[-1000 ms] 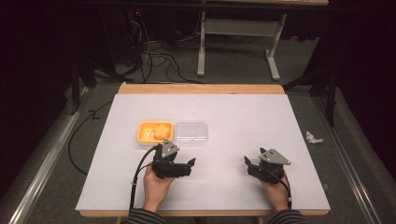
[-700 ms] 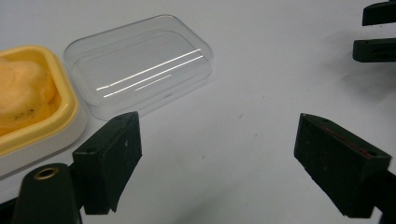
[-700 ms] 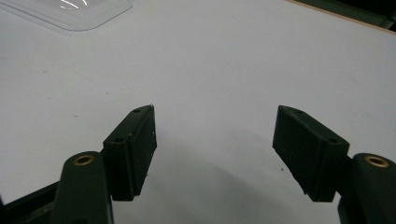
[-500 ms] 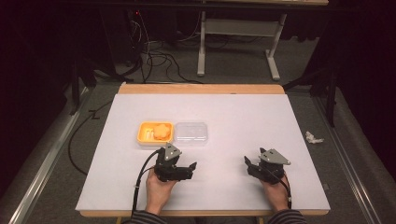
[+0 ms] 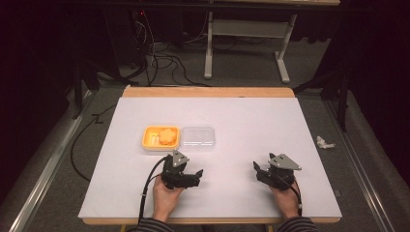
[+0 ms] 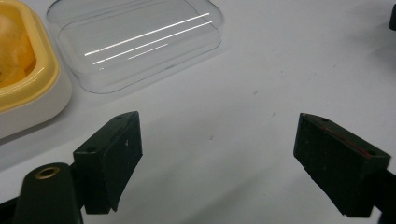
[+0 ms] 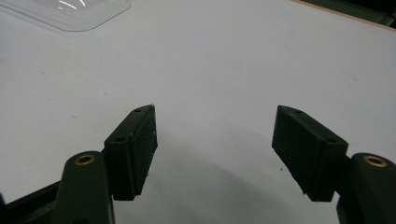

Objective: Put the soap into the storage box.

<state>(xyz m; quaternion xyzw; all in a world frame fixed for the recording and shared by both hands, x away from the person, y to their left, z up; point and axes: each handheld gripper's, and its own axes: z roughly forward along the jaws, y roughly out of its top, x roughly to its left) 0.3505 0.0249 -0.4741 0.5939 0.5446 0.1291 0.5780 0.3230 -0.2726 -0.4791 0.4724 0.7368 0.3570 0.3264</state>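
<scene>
Your left gripper and right gripper gape wide, empty. Approach the clear lid at twelve o'clock low, pinching its rim beside the yellow container.

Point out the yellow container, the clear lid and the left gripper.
yellow container (image 5: 153,143): high view, on its front rim.
clear lid (image 6: 140,39): left gripper view, middle of its flat top.
left gripper (image 6: 217,154): left gripper view, midway between its open fingertips.

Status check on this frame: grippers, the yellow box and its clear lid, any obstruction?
Left gripper open, empty, near the clear lid. Right gripper open, empty, over bare table. Lid flat beside yellow box, box uncovered, something orange inside. Nothing between grippers and lid.
</scene>
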